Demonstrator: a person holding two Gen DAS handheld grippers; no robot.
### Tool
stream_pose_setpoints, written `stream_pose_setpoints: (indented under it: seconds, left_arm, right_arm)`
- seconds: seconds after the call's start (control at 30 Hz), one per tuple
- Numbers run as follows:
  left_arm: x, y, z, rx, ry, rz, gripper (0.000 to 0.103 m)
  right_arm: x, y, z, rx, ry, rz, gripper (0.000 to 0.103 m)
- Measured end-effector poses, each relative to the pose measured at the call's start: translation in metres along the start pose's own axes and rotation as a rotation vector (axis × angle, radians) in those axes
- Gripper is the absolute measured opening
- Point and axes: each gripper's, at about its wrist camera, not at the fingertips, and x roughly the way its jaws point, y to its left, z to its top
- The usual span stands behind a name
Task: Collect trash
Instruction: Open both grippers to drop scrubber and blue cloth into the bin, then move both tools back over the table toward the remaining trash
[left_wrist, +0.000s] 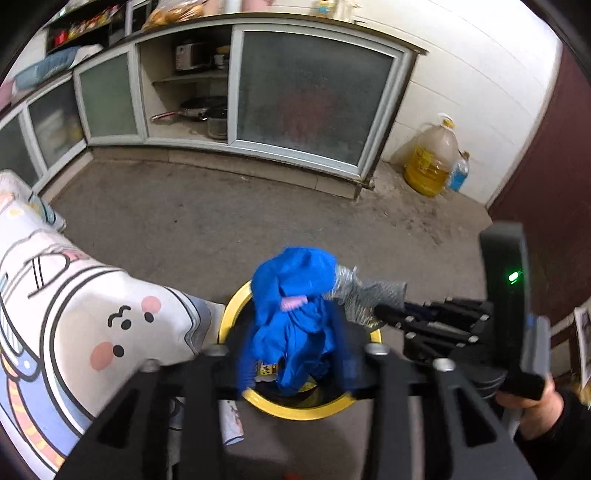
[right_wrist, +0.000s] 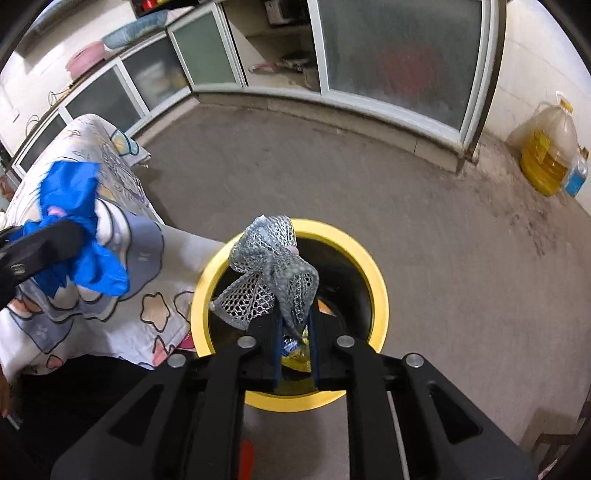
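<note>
Crumpled blue plastic bag hung between the left gripper's parted jaws above the yellow-rimmed round bin; the right gripper, nearly closed, pinched grey foam netting over it.

A low kitchen cabinet with frosted sliding glass doors spans the background at twelve o'clock. Its open bay holds a small microwave on the upper shelf and a dark frying pan with a red-tipped handle below, a steel pot just beside the pan. At two o'clock, against the white tiled wall, stands a large yellow-labelled jug of cooking oil, a small blue-labelled bottle touching its right side. A cartoon-printed white cloth drapes over something at nine o'clock. Grey concrete floor lies between.
</note>
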Motion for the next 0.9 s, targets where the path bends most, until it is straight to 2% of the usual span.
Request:
stream_pose_setpoints:
  seconds: [0.03, 0.07, 0.1, 0.2, 0.27, 0.37, 0.47, 0.53, 0.63, 0.7, 0.8, 0.9]
  left_arm:
    - [-0.001, 0.001, 0.0, -0.008, -0.005, -0.002, 0.055]
    - [-0.003, 0.003, 0.0, -0.016, -0.011, -0.009, 0.066]
    - [-0.006, 0.005, -0.001, -0.025, -0.017, -0.018, 0.076]
    - [-0.013, 0.009, -0.003, -0.045, -0.027, -0.015, 0.091]
    - [-0.023, 0.013, -0.006, -0.068, -0.05, -0.001, 0.095]
    - [-0.043, 0.022, -0.009, -0.094, -0.077, 0.019, 0.095]
    - [-0.085, 0.034, -0.016, -0.128, -0.152, 0.028, 0.095]
    - [-0.112, 0.045, -0.022, -0.14, -0.196, 0.051, 0.095]
    - [-0.151, 0.065, -0.034, -0.159, -0.259, 0.098, 0.095]
    - [-0.183, 0.084, -0.048, -0.187, -0.306, 0.147, 0.095]
    - [-0.219, 0.112, -0.071, -0.234, -0.335, 0.213, 0.095]
    - [-0.258, 0.145, -0.101, -0.277, -0.35, 0.328, 0.095]
  right_arm:
    - [0.005, -0.003, 0.0, 0.013, 0.012, 0.004, 0.036]
    - [0.009, -0.006, -0.001, 0.026, 0.02, 0.007, 0.059]
    - [0.01, -0.009, -0.002, 0.038, 0.018, 0.013, 0.063]
    - [0.009, -0.016, -0.007, 0.047, 0.016, -0.031, 0.063]
    - [0.002, -0.021, -0.013, 0.05, 0.003, -0.055, 0.063]
    - [-0.012, -0.028, -0.022, 0.078, -0.025, -0.055, 0.064]
    - [-0.039, -0.027, -0.027, 0.054, -0.104, -0.074, 0.064]
    - [-0.054, -0.021, -0.026, 0.039, -0.146, -0.044, 0.064]
    - [-0.082, -0.005, -0.02, 0.006, -0.225, 0.053, 0.068]
    - [-0.103, 0.017, -0.014, -0.039, -0.291, 0.115, 0.07]
    - [-0.124, 0.059, -0.004, -0.122, -0.346, 0.17, 0.07]
    - [-0.137, 0.104, 0.003, -0.216, -0.371, 0.228, 0.07]
